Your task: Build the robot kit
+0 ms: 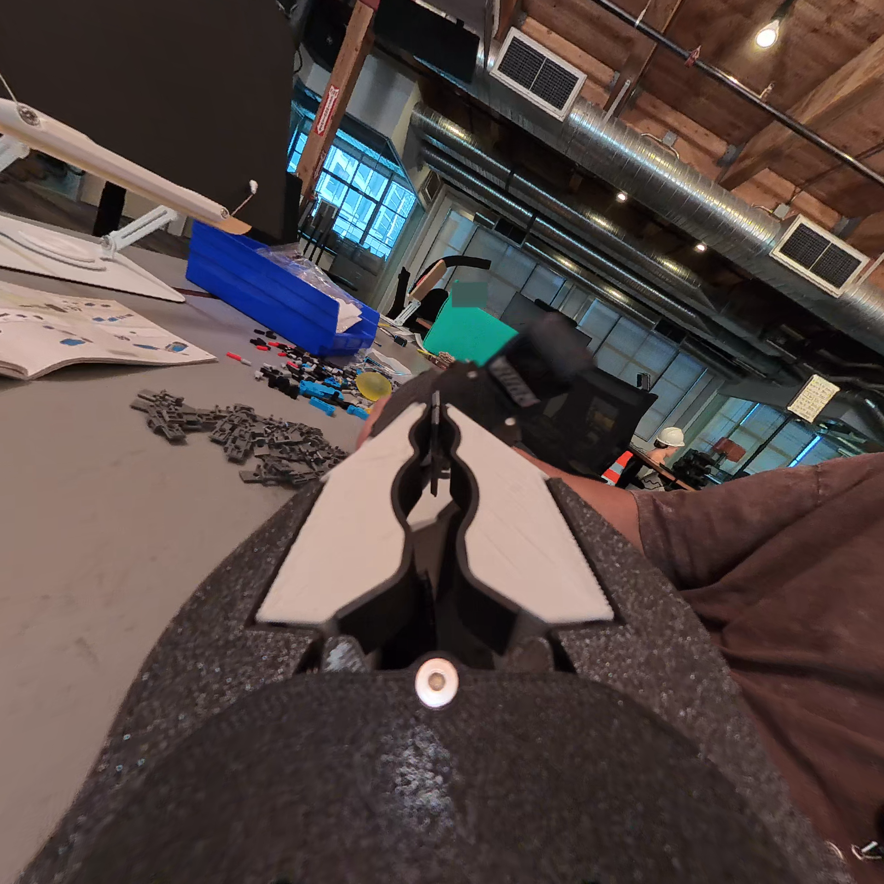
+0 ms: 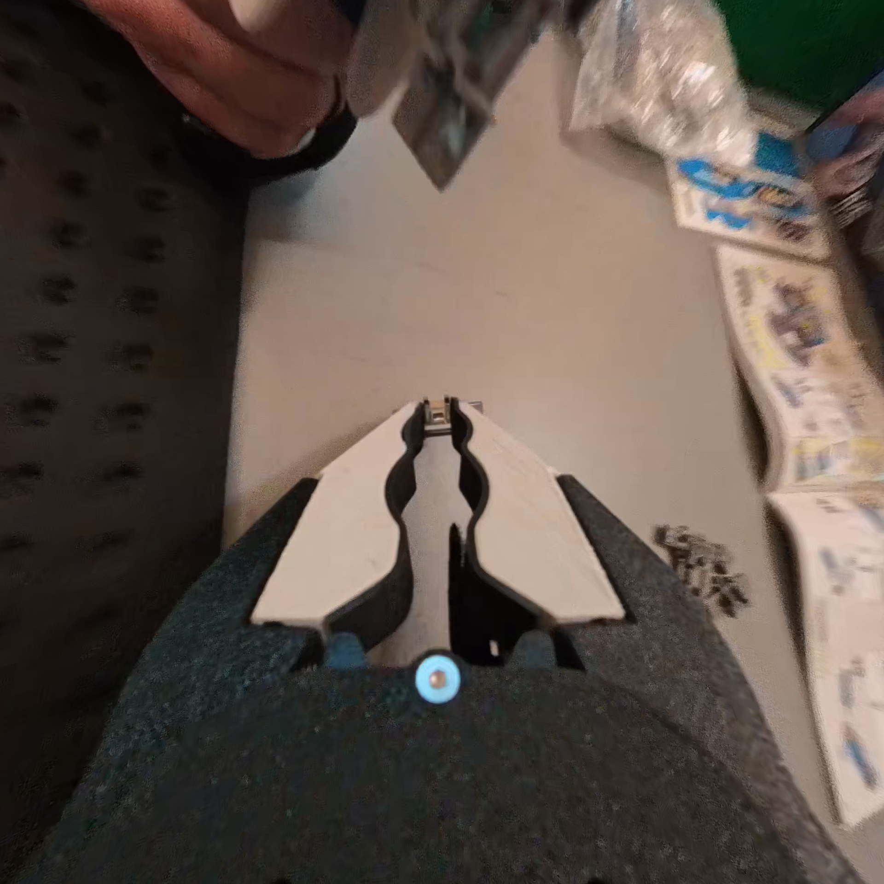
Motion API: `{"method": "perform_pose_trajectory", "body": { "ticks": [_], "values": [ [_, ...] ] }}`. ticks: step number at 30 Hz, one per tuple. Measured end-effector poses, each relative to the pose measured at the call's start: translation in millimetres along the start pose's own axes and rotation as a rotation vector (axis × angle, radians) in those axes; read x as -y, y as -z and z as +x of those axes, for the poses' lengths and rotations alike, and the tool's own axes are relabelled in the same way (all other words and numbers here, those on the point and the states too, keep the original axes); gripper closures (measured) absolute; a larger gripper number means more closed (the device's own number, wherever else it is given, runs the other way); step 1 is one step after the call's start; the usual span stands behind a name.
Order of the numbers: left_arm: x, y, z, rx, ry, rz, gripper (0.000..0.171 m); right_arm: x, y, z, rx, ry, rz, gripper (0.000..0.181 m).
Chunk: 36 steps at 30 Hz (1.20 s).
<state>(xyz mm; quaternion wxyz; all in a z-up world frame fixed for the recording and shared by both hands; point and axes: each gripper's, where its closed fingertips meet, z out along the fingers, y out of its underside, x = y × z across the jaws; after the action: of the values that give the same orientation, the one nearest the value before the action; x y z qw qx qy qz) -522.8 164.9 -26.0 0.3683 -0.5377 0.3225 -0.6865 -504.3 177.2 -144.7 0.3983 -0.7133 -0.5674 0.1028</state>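
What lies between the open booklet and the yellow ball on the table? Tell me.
In the left wrist view, between the booklet and the yellow ball lies a scatter of small black, blue and red building pieces on the grey table.

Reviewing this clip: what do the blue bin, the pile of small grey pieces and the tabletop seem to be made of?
The blue rectangular bin looks like moulded plastic: uniform colour, slight sheen, ribbed side. The pile of small grey pieces seems matte hard plastic, with sharp moulded edges and holes. The grey tabletop looks like a smooth laminate or painted board, faintly scuffed; which one cannot be told.
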Motion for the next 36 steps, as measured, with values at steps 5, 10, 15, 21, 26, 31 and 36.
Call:
{"method": "perform_pose_trajectory", "body": {
  "ticks": [5,10,15,21,26,31,36],
  "values": [
    [-3,-2,-1,0.008,-0.005,-0.021,0.169,49,54,24,-0.294,0.242,0.131,0.171],
    [-7,-4,3,0.007,-0.044,-0.046,0.169,67,67,14,-0.331,0.424,0.054,0.17],
    [-12,-8,8,0.004,-0.102,-0.076,0.169,72,71,10,-0.398,0.56,-0.051,0.171],
    [-11,-8,9,0.043,-0.194,-0.069,0.169,74,73,10,-0.48,0.671,-0.131,0.171],
    [-3,-9,9,0.109,-0.293,-0.038,0.169,80,78,17,-0.621,0.811,-0.168,0.171],
    [38,-9,34,0.195,-0.415,0.063,0.169,118,108,24,-0.859,0.993,-0.098,0.172],
    [76,-17,84,0.211,-0.598,0.142,0.17,171,148,10,-1.002,1.021,0.068,0.171]
  ]
}}
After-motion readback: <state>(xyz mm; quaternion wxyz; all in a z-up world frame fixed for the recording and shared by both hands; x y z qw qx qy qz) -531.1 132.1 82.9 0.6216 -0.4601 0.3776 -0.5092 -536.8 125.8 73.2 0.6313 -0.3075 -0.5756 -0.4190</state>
